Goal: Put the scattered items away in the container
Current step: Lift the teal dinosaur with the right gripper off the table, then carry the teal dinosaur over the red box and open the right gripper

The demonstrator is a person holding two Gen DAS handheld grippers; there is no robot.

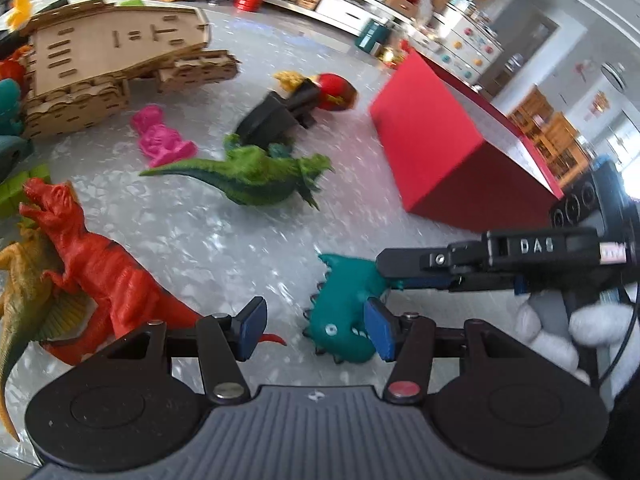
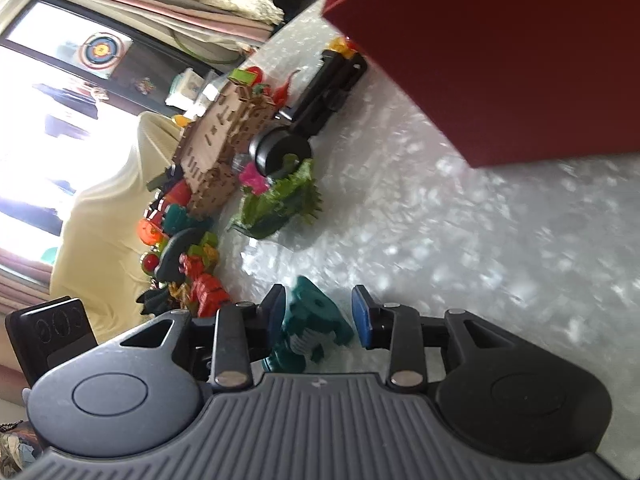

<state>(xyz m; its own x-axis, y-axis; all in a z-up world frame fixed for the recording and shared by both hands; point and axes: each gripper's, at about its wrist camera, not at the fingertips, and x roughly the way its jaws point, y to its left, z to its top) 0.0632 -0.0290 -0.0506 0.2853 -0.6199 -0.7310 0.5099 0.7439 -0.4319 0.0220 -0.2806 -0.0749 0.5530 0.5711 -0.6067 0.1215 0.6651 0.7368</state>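
Observation:
A teal dinosaur (image 1: pixel 348 312) lies on the silvery table, and it also shows in the right wrist view (image 2: pixel 308 328). My right gripper (image 2: pixel 318 316) is open with its fingers on either side of this toy; its fingers (image 1: pixel 404 268) reach in from the right in the left wrist view. My left gripper (image 1: pixel 316 330) is open and empty just in front of the toy. The red box (image 1: pixel 452 152) stands at the right, and it shows in the right wrist view (image 2: pixel 500 40) too. A green dinosaur (image 1: pixel 256 176), a red dinosaur (image 1: pixel 100 268) and a pink figure (image 1: pixel 160 136) lie scattered.
A wooden model (image 1: pixel 108 68) stands at the back left. A black toy (image 1: pixel 276 116) and a red ball (image 1: pixel 336 92) lie behind the green dinosaur. An orange-yellow dinosaur (image 1: pixel 24 292) and more toys crowd the left edge.

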